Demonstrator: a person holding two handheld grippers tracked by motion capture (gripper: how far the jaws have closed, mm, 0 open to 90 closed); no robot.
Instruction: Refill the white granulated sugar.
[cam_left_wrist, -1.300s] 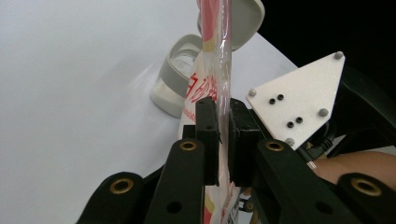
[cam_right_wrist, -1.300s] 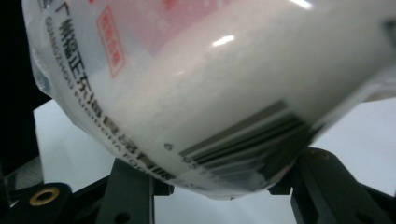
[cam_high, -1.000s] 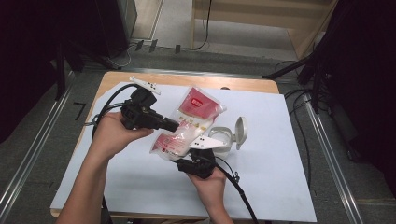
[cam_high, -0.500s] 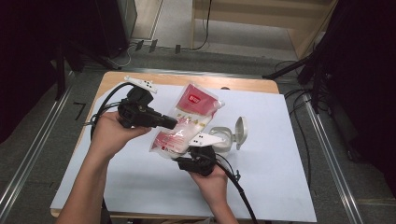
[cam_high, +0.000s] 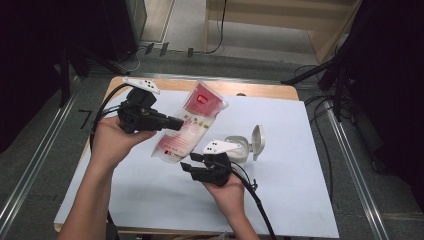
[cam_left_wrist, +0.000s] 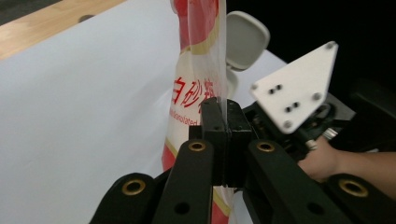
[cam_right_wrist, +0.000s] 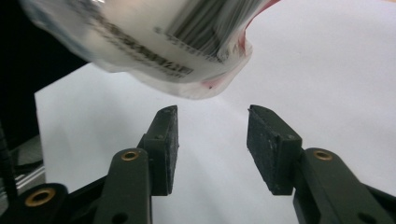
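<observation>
Left gripper (cam_high: 172, 121) pinching bag (cam_high: 187, 125) edge, jaws pressed tight, bag lifted mid-frame above sheet (cam_high: 300, 150). Right gripper (cam_right_wrist: 212, 123) jaws spread, empty, just under bag's bottom corner. We'd bring right up squarely, bite corner, then tip toward container (cam_high: 245, 145).

A clear plastic pouch (cam_high: 187, 127) is showing red panels, red lettering and a black barcode. A white lidded container (cam_high: 243, 145) is sitting on a white sheet (cam_high: 300, 160) covering a light wooden bench (cam_high: 260, 91).

Glossy plastic pouch (cam_high: 187, 126), matt white sheet (cam_high: 300, 145)
</observation>
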